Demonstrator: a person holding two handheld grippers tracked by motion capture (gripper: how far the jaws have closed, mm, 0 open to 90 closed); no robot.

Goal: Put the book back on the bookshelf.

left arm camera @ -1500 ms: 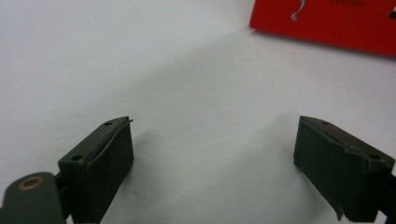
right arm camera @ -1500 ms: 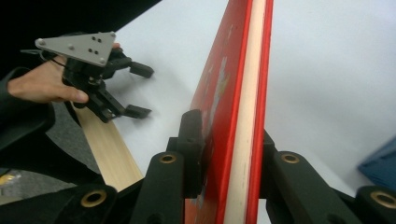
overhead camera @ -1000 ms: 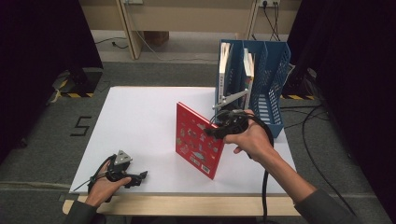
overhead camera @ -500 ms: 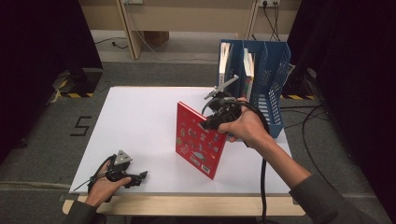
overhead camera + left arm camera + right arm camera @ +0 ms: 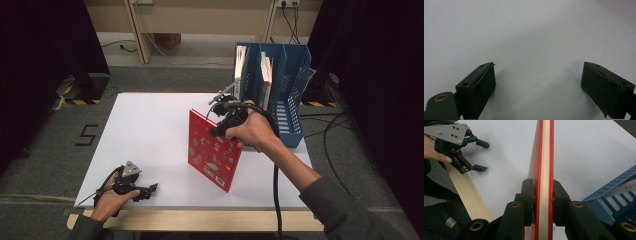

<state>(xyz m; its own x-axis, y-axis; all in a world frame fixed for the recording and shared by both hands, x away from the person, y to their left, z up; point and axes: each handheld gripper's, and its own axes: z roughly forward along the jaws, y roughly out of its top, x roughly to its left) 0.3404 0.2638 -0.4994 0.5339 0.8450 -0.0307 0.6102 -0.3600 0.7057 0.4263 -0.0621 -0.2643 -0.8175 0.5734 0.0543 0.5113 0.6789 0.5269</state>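
Fingers (image 5: 527, 195) of the right gripper (image 5: 541, 197) are clamped on the top edge of the red book (image 5: 212, 150), one pad on each cover, pages between them. Pinching the edge keeps the book upright and thin-side-on, probably so it can slide into a slot of the blue file rack (image 5: 292, 85). The book stands on its lower edge near the middle-right of the white table (image 5: 150, 130), just left of the rack, tilted a little. The rack holds a few books upright in its back compartments; front slots look free. The left gripper (image 5: 131, 186) rests on the near left table edge, jaws spread wide with nothing between them, parked clear of the book's path.
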